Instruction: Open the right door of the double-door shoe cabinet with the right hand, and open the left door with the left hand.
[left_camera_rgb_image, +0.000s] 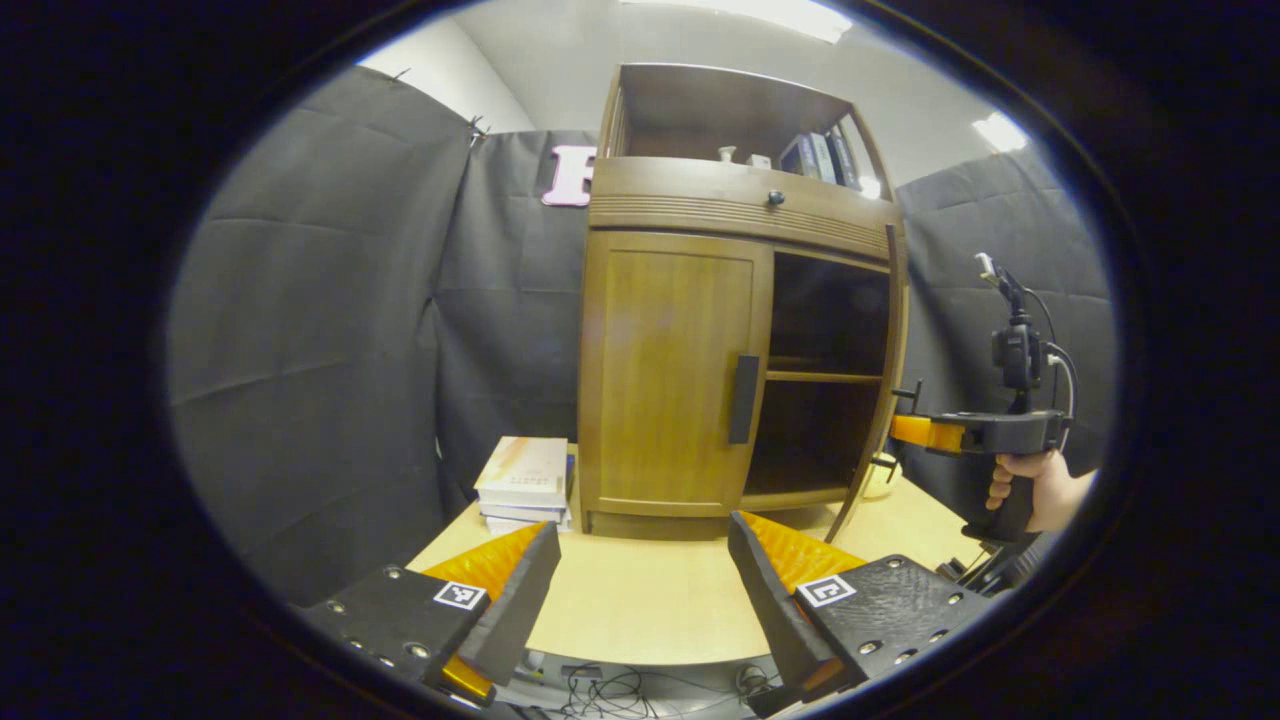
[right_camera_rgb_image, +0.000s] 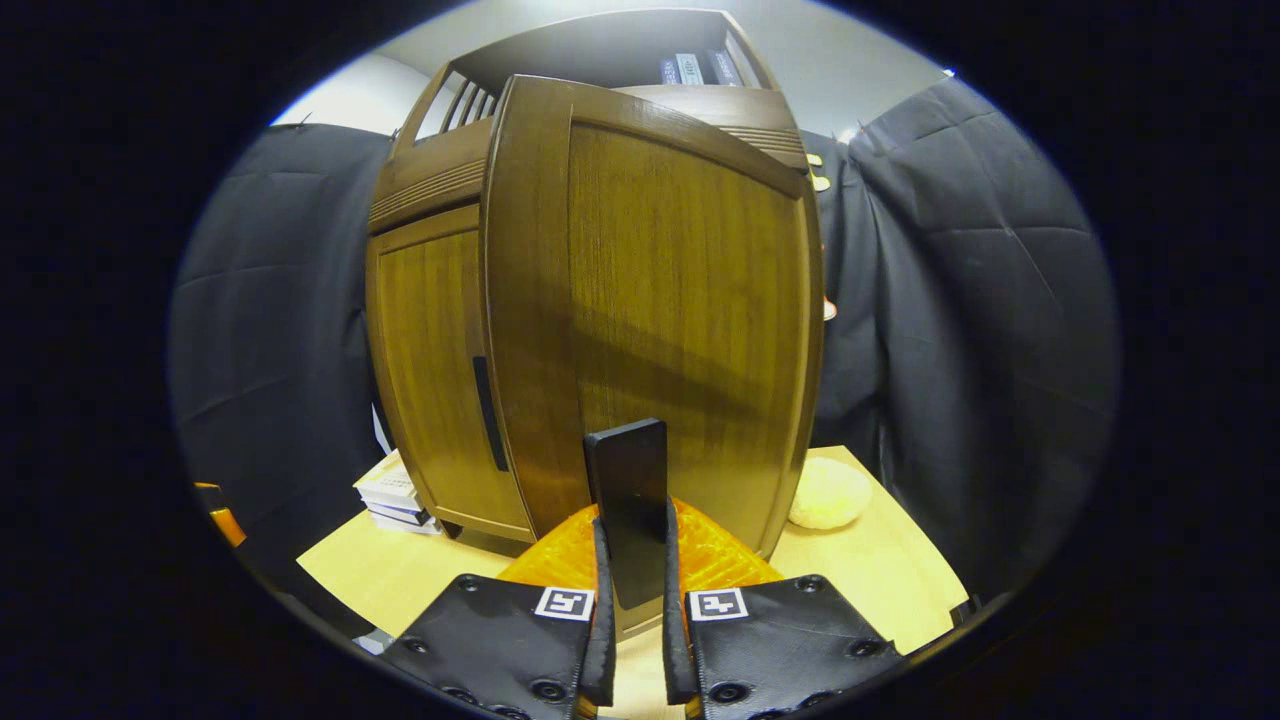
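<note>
Right tongs clamped on right door handle, both fingers pressing it; right door swung out wide. Left tongs spread apart, holding nothing, above table, facing shut left door, its handle untouched. Shoe cabinet stands on table; book stack just beside its left side.

Black tool bodies, screws, square markers.
</note>
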